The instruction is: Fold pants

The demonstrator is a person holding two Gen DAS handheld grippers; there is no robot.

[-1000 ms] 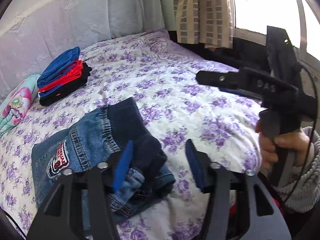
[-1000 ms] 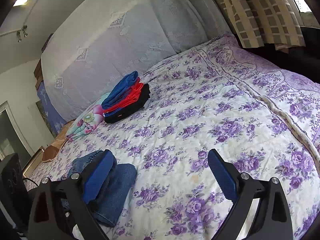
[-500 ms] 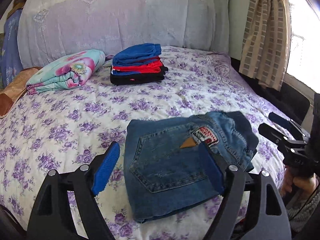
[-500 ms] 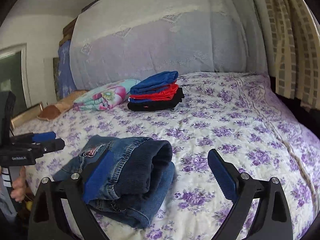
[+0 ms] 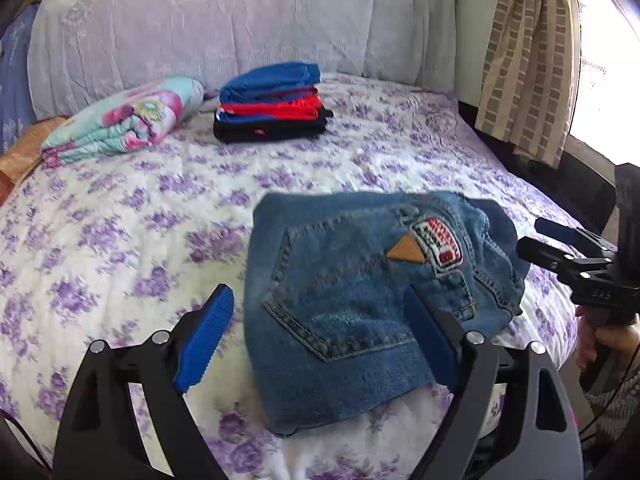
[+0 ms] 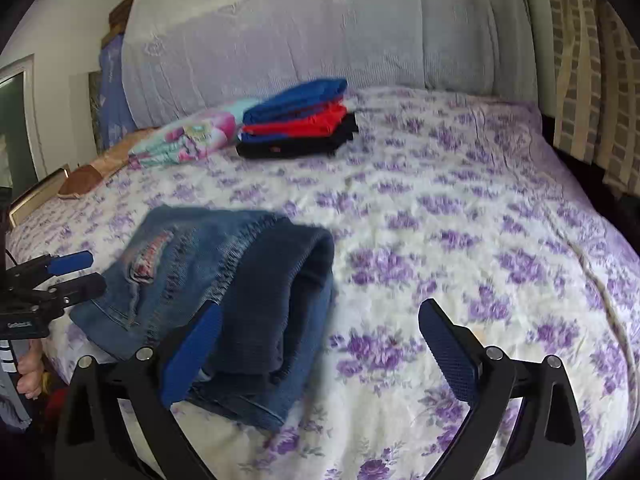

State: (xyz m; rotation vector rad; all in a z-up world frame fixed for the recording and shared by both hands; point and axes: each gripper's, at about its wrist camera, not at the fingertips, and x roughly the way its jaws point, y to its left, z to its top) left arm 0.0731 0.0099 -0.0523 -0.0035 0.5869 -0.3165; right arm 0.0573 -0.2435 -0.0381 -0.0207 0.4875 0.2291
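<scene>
Folded blue denim pants [image 5: 360, 288] with a back pocket and a red-white patch lie on the floral bedspread near the bed's front edge. They also show in the right wrist view [image 6: 224, 292], with the dark waistband rolled on top. My left gripper [image 5: 320, 340] is open and empty just in front of the pants. My right gripper [image 6: 320, 348] is open and empty beside the waistband end. The right gripper also shows in the left wrist view [image 5: 560, 248], and the left gripper in the right wrist view [image 6: 68, 272].
A stack of folded blue, red and black clothes [image 5: 272, 104] sits near the headboard, also in the right wrist view [image 6: 300, 124]. A floral folded blanket [image 5: 124, 120] lies to its left. A curtain [image 5: 524, 60] and window are at the right.
Both grippers swung round to face the headboard and pulled back a little. The folded pants now lie flat in front of them, free of both grippers.
</scene>
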